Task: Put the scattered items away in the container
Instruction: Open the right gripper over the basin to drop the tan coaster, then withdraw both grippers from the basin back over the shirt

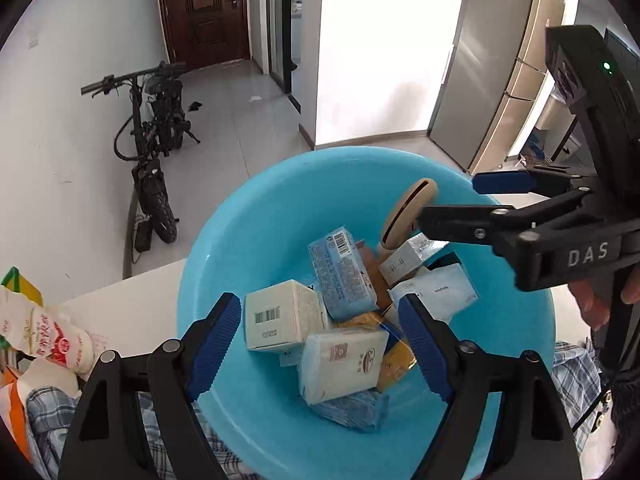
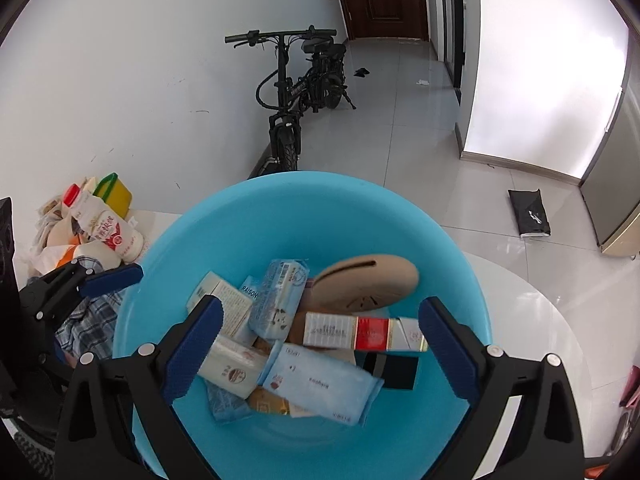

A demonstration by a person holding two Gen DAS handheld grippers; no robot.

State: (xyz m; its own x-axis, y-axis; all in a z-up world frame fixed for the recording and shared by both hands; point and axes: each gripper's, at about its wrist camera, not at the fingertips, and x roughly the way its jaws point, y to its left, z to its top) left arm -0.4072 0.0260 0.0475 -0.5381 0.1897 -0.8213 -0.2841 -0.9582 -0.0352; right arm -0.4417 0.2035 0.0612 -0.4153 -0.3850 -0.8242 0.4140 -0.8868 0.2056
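My left gripper hangs over the blue basin with its fingers fairly wide and nothing between the pads; below them lie only the packs in the basin. My right gripper also stands over the basin, fingers very wide, and no pad touches anything. Only the left camera shows my right gripper from the side, with a hand behind it at the right edge, and its dark finger lies in front of the tan oval case, so I cannot tell if they touch. Only the right camera shows the whole tan oval case lying at the far side of the pile, the red and white box in front of it, and a black bag on the floor far right. The left gripper appears there at the left edge, cut off. Inside the basin I see a white box with a barcode, a light blue pack, a white tissue pack and a pale blue wipes pack; what lies under them is hidden, and the print is too small to read. Left of the basin, on the white table, stands a milk bottle among bags, with checked cloth near it. A black bicycle leans at the far wall.
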